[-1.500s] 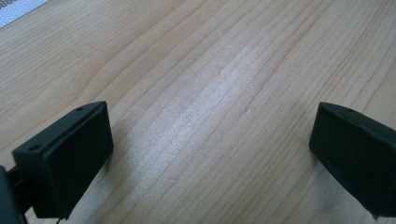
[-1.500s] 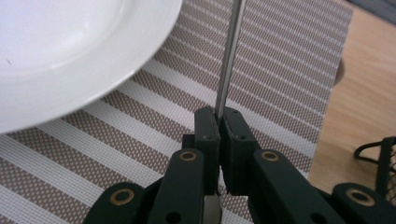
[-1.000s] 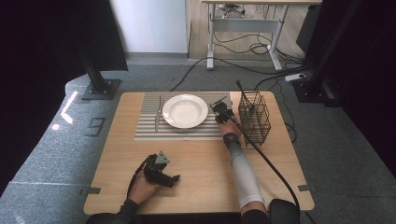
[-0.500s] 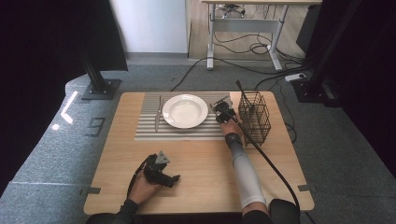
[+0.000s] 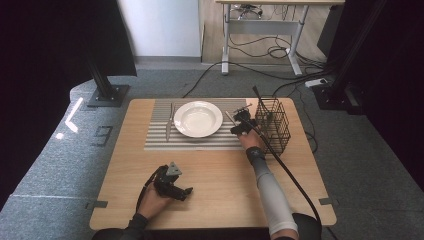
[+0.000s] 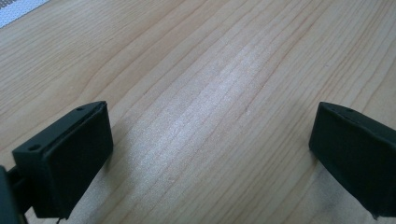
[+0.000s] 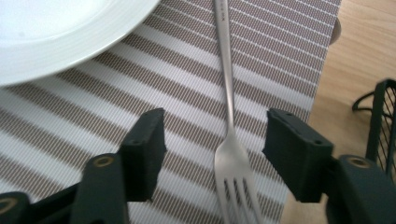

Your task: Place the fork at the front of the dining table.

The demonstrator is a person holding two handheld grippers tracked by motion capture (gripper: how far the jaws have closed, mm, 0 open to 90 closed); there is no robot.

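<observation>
A silver fork (image 7: 229, 93) lies flat on the striped placemat (image 7: 70, 107), right of the white plate (image 5: 198, 119), tines toward the camera in the right gripper view. My right gripper (image 7: 217, 128) hovers low over it. Its jaws have just been opening, and the fork lies between them with neither pad touching it. In the high view the right gripper (image 5: 241, 121) sits between the plate and the black wire basket (image 5: 272, 125). A knife (image 5: 170, 122) lies on the mat left of the plate. My left gripper (image 6: 210, 135) rests open on bare wood, also seen as the left gripper (image 5: 175, 186) near the front edge.
The wire basket (image 7: 385, 126) stands just right of the mat's edge, close to my right jaw. The right gripper's cable runs back along the forearm to the table's front right. A desk, cables and black stands sit on the floor beyond the wooden table (image 5: 220, 175).
The right hand has shifted slightly beside the plate, over the mat's right part. The left hand and its gripper have kept still.
</observation>
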